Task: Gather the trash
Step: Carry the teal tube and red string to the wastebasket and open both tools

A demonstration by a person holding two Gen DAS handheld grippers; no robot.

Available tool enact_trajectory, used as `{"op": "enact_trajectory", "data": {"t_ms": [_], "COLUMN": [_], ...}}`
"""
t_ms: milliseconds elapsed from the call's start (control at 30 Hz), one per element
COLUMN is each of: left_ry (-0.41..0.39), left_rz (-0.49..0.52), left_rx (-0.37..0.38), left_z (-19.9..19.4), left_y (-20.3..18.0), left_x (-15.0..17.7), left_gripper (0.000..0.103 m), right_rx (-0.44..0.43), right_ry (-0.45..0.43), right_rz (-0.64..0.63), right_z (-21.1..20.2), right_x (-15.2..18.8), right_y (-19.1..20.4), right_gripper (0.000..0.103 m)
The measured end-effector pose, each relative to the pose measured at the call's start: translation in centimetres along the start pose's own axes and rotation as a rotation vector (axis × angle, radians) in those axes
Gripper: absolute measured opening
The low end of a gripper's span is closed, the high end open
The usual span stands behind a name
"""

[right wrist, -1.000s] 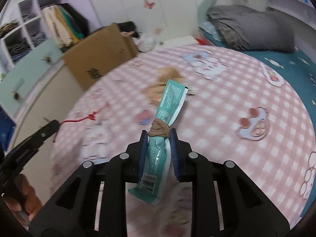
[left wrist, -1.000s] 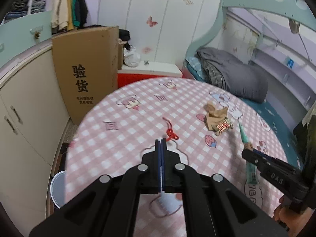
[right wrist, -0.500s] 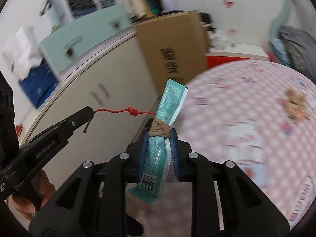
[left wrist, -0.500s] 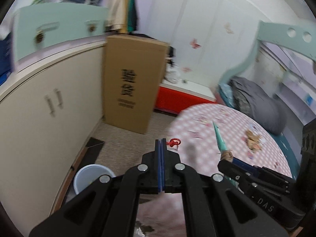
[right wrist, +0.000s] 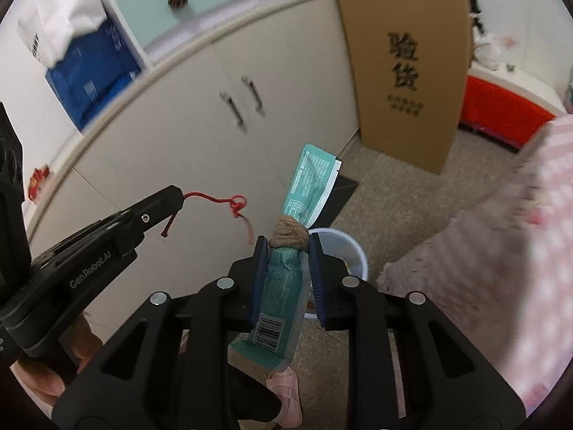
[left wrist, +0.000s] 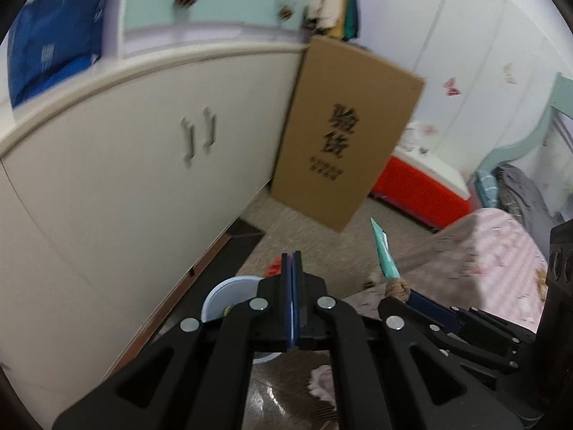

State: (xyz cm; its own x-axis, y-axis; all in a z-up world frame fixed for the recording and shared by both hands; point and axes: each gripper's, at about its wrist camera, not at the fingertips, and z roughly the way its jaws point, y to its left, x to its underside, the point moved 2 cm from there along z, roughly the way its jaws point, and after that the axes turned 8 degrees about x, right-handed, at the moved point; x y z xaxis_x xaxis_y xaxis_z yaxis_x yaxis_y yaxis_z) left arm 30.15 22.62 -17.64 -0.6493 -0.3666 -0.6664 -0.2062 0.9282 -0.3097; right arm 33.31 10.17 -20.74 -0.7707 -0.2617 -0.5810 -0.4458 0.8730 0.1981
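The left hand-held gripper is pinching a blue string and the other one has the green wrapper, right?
Not quite: the string is red, not blue. The right wrist view shows it pinched at the tip of the left hand-held gripper. The rest is right: the right hand-held gripper is shut on the green wrapper.

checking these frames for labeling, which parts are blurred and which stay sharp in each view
Left wrist view: the left gripper is sharp, while the cabinet and cardboard box are motion-smeared, and fisheye bends the cabinet edge. Right wrist view: the right gripper and teal wrapper are crisp; the pink tablecloth is heavily smeared, the white bin soft.
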Motion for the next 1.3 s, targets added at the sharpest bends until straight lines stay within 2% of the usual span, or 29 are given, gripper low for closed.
{"op": "enact_trajectory", "data": {"t_ms": [100,200,333,700,1033,1300], "left_ry": [0.035,0.076,0.112,0.145,0.156,0.171], "left_rz": [-0.034,-0.062,-0.08,-0.081,-0.062,-0.046], "left_rx": [-0.034,-0.051,-0.064,-0.06,-0.057,-0.044], "left_z": [2.1,4.2,6.0,7.9,8.6,10.2], "left_y": [2.6,4.8,6.2,6.1,4.9,3.7], "left_x": [0.1,0.2,0.6,1.1,0.9,0.3], "left_gripper": [0.0,0.0,0.001,0.001,0.001,0.001], "right_rx": [-0.019,0.016,0.024,0.058,0.14,0.163], "right_ry": [0.017,0.025,0.05,0.022,-0.073,-0.148], "right_rz": [0.008,0.019,0.016,0.027,0.04,0.097], "right_z": [3.0,5.6,6.9,5.5,3.0,1.8], "right_x": [-0.4,-0.7,-0.3,0.2,-0.5,-1.0], "right_y": [0.5,0.5,0.4,-0.6,-1.8,-3.6], "right_gripper": [0.027,0.054,0.054,0.06,0.065,0.066]}}
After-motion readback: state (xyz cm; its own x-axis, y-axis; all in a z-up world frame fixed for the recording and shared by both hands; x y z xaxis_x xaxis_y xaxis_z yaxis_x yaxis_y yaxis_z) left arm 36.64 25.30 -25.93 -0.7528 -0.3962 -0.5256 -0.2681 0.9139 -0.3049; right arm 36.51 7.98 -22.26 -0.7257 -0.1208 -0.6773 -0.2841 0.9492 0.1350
